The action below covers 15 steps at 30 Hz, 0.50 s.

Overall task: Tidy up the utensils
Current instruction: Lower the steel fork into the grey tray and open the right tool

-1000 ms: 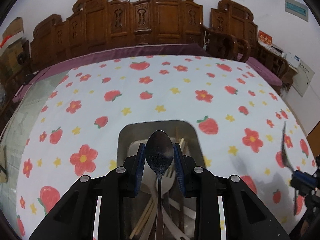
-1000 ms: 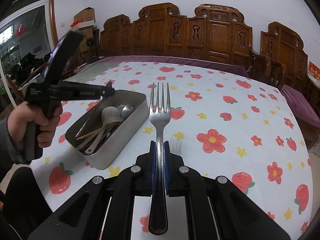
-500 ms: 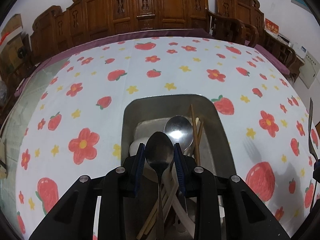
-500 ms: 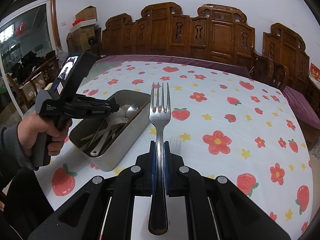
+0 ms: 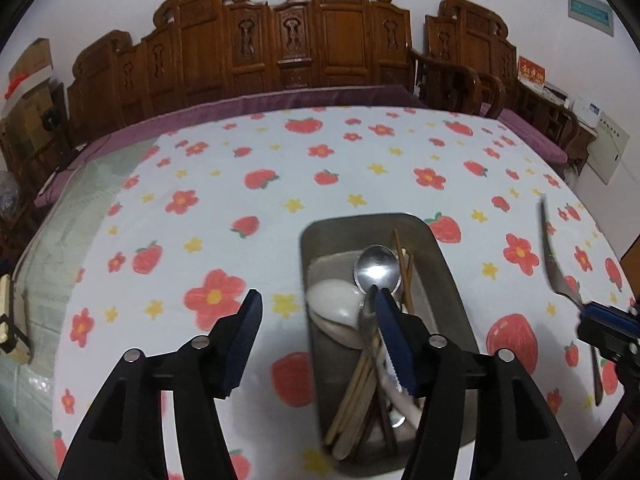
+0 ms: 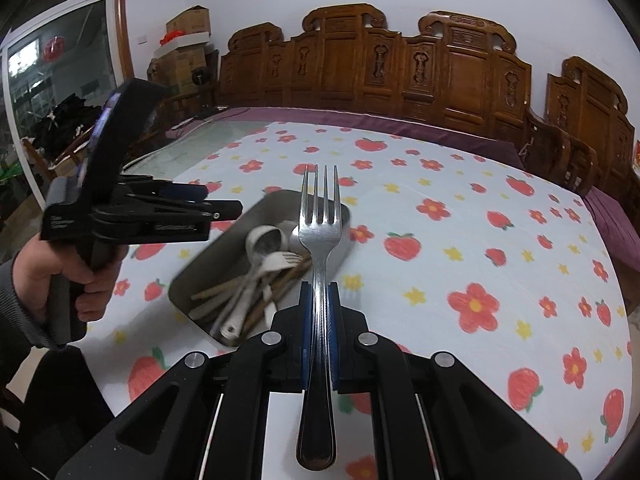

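My left gripper (image 5: 319,322) hangs over the near end of a metal tin (image 5: 442,248), and its jaws are opening with nothing pressed between the blue pads. The steel spoon (image 5: 367,316) it carried lies blurred in the tin by the right finger. Beside it are a shiny spoon (image 5: 377,270), a white spoon (image 5: 334,304) and chopsticks (image 5: 405,276). My right gripper (image 6: 320,308) is shut on a steel fork (image 6: 320,236), tines up and away, just right of the tin (image 6: 188,284). The right wrist view shows the left gripper (image 6: 224,202) held by a hand (image 6: 48,280).
The tin sits on a round table with a strawberry-and-flower cloth (image 6: 460,240). Carved wooden chairs (image 6: 400,76) line the far side. In the left wrist view the right gripper (image 5: 604,328) with its fork (image 5: 554,264) is at the right edge. Bare cloth lies left of the tin.
The left jaws have spread and let the spoon fall into the tin, and the gripper has shifted left of it. The right gripper with the fork has come closer to the tin.
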Tool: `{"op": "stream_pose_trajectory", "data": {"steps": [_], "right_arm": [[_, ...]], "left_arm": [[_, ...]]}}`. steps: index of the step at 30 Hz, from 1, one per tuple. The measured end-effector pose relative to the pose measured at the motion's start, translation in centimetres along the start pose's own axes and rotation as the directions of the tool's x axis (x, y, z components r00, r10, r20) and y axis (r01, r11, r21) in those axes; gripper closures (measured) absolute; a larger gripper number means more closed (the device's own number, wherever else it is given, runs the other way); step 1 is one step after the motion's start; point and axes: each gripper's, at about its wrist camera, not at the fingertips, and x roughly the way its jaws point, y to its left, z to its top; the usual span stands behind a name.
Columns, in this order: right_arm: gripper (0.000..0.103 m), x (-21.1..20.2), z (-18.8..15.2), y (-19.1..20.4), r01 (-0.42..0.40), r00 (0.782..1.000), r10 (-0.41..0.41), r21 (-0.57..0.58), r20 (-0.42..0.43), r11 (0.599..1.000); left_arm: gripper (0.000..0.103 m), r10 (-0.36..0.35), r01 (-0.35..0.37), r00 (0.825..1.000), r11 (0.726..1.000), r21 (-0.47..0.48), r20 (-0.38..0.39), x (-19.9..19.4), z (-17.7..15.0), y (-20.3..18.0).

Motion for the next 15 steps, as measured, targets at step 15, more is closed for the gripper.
{"op": "stream_pose_trajectory", "data": {"steps": [15], "right_arm": [[0.094, 4.7, 2.8, 4.2, -0.025, 0.998, 0.026, 0.009, -0.054, 1.0]], "left_arm": [[0.012, 0.004, 0.0, 0.997, 0.999, -0.054, 0.077, -4.4, -0.9, 6.4]]}}
